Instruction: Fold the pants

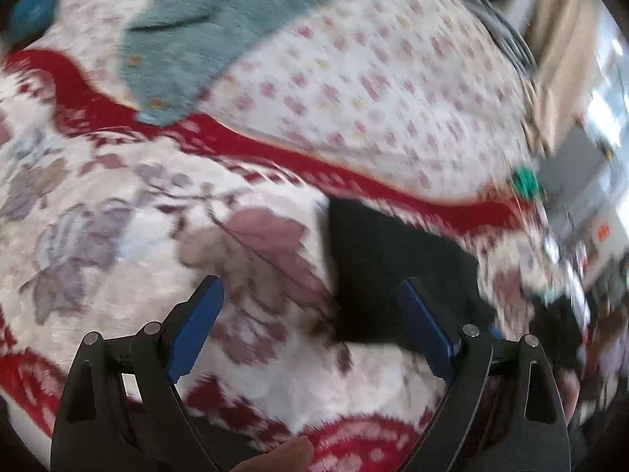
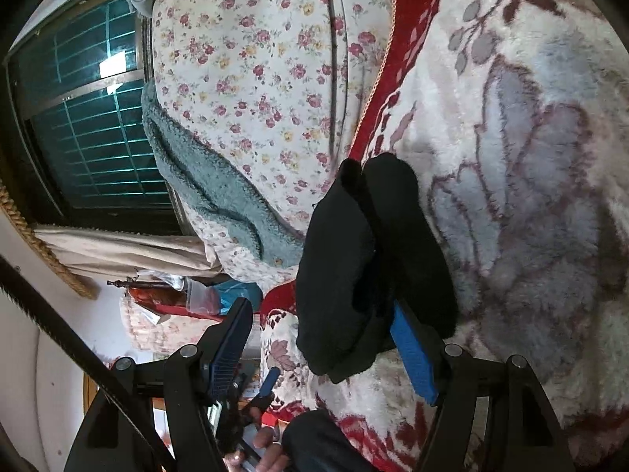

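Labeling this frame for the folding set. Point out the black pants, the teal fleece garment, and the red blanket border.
black pants (image 2: 354,259), right wrist view, middle of the folded bundle
teal fleece garment (image 1: 220,19), left wrist view, its broad middle
red blanket border (image 1: 275,149), left wrist view, middle of the wavy band

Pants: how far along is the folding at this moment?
Done: the black pants lie as a compact folded bundle on the plush blanket. In hand: nothing is gripped; the left tongs stand open above the blanket beside the pants, and the right tongs are open with the bundle's near end between the fingers, unclamped. Left: at most a final tidy or setting aside.
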A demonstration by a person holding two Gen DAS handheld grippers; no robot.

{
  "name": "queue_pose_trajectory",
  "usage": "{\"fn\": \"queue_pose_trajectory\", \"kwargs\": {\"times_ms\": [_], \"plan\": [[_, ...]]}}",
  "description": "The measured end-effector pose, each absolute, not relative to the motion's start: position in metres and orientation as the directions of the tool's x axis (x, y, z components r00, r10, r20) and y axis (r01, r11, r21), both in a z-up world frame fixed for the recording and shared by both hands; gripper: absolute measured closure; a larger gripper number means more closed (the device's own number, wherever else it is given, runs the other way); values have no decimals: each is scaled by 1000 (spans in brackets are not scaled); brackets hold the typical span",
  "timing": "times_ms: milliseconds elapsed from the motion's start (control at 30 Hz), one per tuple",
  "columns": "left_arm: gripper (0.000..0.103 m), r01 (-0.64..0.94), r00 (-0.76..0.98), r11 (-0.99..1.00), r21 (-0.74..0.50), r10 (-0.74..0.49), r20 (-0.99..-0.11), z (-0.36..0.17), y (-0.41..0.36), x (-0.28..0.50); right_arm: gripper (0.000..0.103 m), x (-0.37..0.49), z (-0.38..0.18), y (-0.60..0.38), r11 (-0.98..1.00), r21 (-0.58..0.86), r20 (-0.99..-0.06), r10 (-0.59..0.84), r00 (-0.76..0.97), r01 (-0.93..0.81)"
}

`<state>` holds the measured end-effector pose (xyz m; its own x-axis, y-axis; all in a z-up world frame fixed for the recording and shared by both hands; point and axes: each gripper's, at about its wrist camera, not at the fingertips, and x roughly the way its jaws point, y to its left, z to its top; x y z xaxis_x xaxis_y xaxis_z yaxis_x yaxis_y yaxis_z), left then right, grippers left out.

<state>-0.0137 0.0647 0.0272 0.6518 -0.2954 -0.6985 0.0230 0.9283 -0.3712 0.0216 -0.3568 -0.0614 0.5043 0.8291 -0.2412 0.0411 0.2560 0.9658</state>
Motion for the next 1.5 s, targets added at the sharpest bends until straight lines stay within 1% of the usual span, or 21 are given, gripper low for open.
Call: {"fn": "queue_pose_trajectory", "kwargs": {"times_ms": [100,167,200,267,300,367,467,567,633,700,733,767,800,900,1067,1200,1300,1333,1433,1467,1500], "plan": [[12,109,599,933,-343,-337,-726,23,44,-9,34,26,-56,-346,287,958,-264,835,483,26],[12,136,585,944,-302,-323,-744,20,33,-9,34,27,-48,-337,349,937,-304,822,482,-4],[12,144,585,946,-290,-318,-746,19,31,-10,37,29,-44,-332,400,916,-341,803,489,-17],[12,152,584,943,-297,-328,-742,18,31,-12,53,34,-42,-321,500,866,-429,756,494,-13],[12,148,585,939,-310,-336,-738,17,34,-12,56,36,-42,-319,515,857,-445,745,497,-5],[12,131,586,927,-352,-359,-727,16,43,-12,69,40,-46,-316,536,844,-471,726,501,17],[12,104,577,892,-440,-414,-704,14,57,-10,79,43,-48,-313,594,803,-535,685,495,46],[12,74,575,864,-498,-445,-686,13,66,-8,79,45,-39,-305,651,759,-568,653,501,11],[12,81,578,850,-521,-466,-670,14,68,-9,75,47,-41,-302,637,771,-551,661,510,6],[12,83,580,846,-527,-471,-664,15,69,-10,75,47,-44,-301,622,783,-525,668,528,-9],[12,80,581,846,-527,-469,-665,15,69,-10,78,45,-43,-300,629,777,-517,661,544,-27],[12,77,581,845,-529,-470,-665,15,70,-10,87,41,-36,-295,668,741,-518,637,571,-73],[12,77,581,843,-533,-472,-663,15,70,-9,91,36,-27,-287,725,680,-541,600,590,-113],[12,72,581,839,-540,-475,-661,13,72,-8,92,27,-6,-266,828,529,-600,521,607,-187],[12,51,590,830,-556,-474,-653,11,78,-9,93,38,72,-246,864,419,-622,498,604,-280],[12,27,595,823,-567,-469,-653,9,83,-9,93,53,162,-224,891,276,-690,444,571,-359],[12,31,596,829,-558,-464,-656,9,81,-10,93,51,238,-206,896,73,-727,348,592,-437],[12,34,595,830,-557,-465,-656,10,81,-9,93,47,269,-198,888,-34,-730,292,618,-459],[12,40,589,831,-555,-469,-658,10,80,-9,93,40,342,-192,851,-299,-688,120,716,-431],[12,38,587,830,-556,-469,-660,9,80,-8,93,41,367,-194,827,-400,-657,40,753,-394],[12,35,584,828,-559,-471,-661,8,80,-7,93,40,381,-196,815,-458,-631,-16,775,-356]]}}
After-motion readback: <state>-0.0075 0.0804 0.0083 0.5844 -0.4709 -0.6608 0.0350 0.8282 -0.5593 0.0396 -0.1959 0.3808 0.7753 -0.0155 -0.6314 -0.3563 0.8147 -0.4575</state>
